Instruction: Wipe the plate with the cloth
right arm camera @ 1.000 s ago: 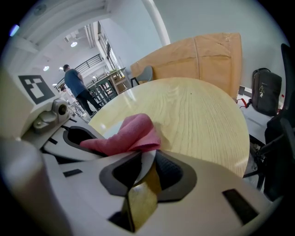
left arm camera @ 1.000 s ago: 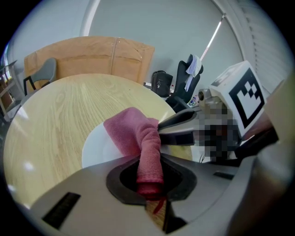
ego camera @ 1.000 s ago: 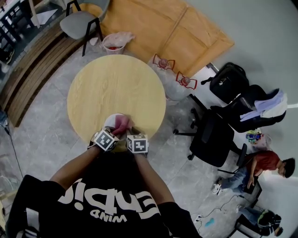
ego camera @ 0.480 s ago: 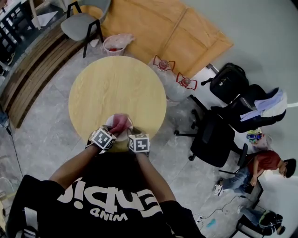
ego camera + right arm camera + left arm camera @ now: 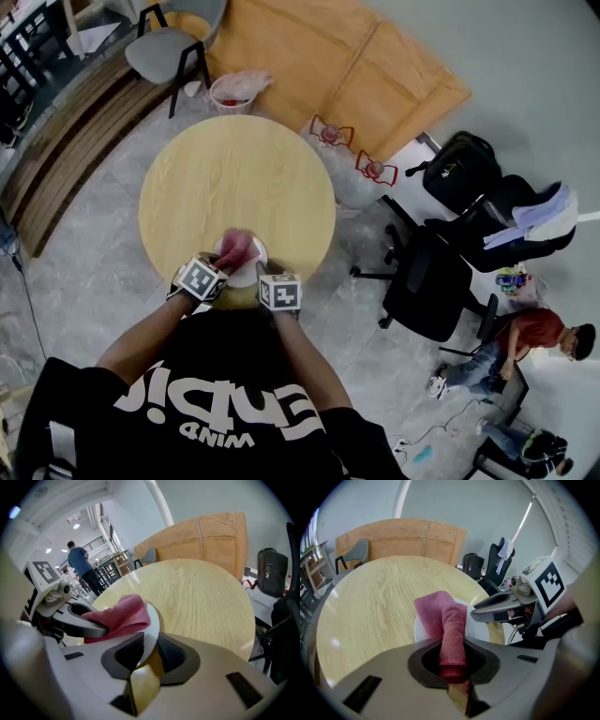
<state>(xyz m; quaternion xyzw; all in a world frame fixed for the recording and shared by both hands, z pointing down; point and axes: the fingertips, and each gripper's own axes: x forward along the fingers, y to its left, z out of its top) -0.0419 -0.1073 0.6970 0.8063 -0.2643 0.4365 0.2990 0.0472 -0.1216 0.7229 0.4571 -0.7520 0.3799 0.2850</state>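
At the near edge of a round wooden table (image 5: 234,178), a white plate (image 5: 255,270) carries a bunched pink cloth (image 5: 234,251). The right gripper (image 5: 145,656) is clamped on the plate's rim. The left gripper (image 5: 452,660) pinches the cloth's rolled end, and the cloth's length runs from the jaws out across the plate, away from the person.

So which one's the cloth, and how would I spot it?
Find the round pale wooden table; at its edge nearest the person is a small white plate. The soft pink cloth is draped over that plate, with one end pinched in the left gripper. It is the only pink, floppy thing on the tabletop.
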